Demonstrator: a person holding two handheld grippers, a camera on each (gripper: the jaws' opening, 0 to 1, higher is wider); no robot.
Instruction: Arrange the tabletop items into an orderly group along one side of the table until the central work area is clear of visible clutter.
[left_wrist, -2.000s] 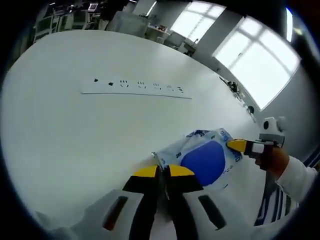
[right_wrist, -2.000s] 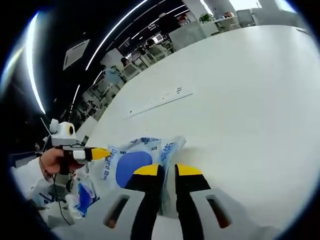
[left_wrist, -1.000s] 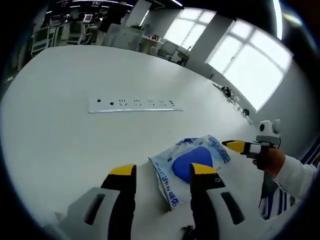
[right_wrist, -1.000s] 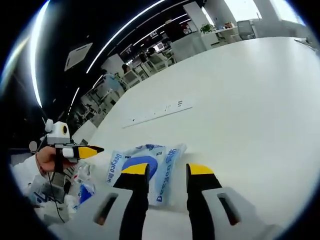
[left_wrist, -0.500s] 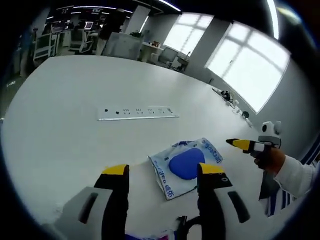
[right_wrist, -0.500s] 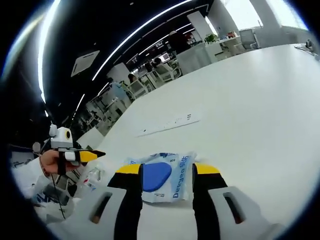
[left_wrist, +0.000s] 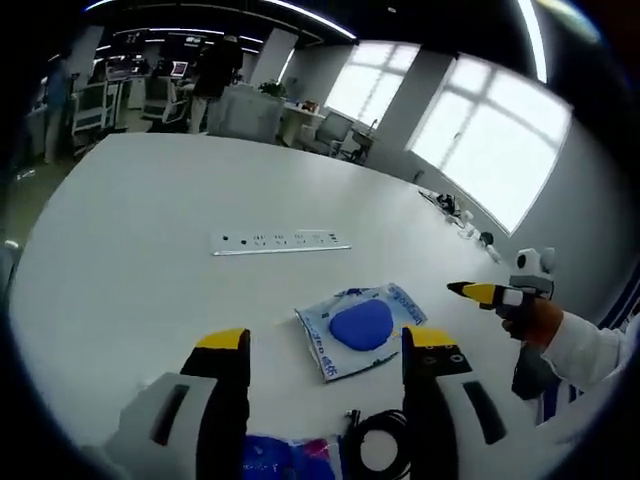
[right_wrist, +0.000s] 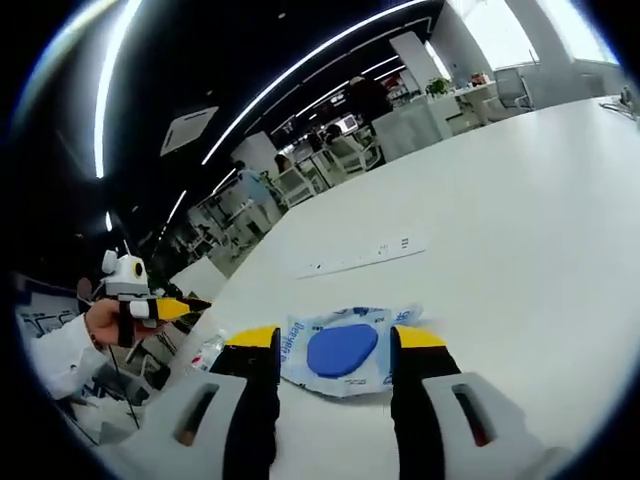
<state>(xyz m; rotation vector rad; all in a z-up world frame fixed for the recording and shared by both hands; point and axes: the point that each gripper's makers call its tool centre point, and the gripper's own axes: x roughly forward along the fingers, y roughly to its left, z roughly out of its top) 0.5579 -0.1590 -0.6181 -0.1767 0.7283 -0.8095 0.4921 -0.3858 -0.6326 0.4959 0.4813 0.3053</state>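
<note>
A white wipes packet (left_wrist: 360, 325) with a blue oval label lies flat on the white table (left_wrist: 130, 270), a little beyond my left gripper (left_wrist: 327, 340). That gripper is open, with nothing between its yellow-tipped jaws. In the right gripper view the same packet (right_wrist: 340, 350) lies just past my right gripper (right_wrist: 337, 338), which is also open and holds nothing. Each gripper shows in the other's view, held by a hand: the right gripper (left_wrist: 480, 292) to the right, the left gripper (right_wrist: 168, 308) to the left.
A long white power strip (left_wrist: 280, 241) lies farther back on the table; it also appears as the power strip (right_wrist: 365, 257). A coiled black cable (left_wrist: 385, 440) and a blue packet (left_wrist: 285, 458) sit near the table's front edge. Small items (right_wrist: 205, 350) lie at the left edge.
Both grippers were shut on opposite edges of the packet, then opened and drew back and up. The packet now lies free on the table, and the cable and blue packet have come into view.
</note>
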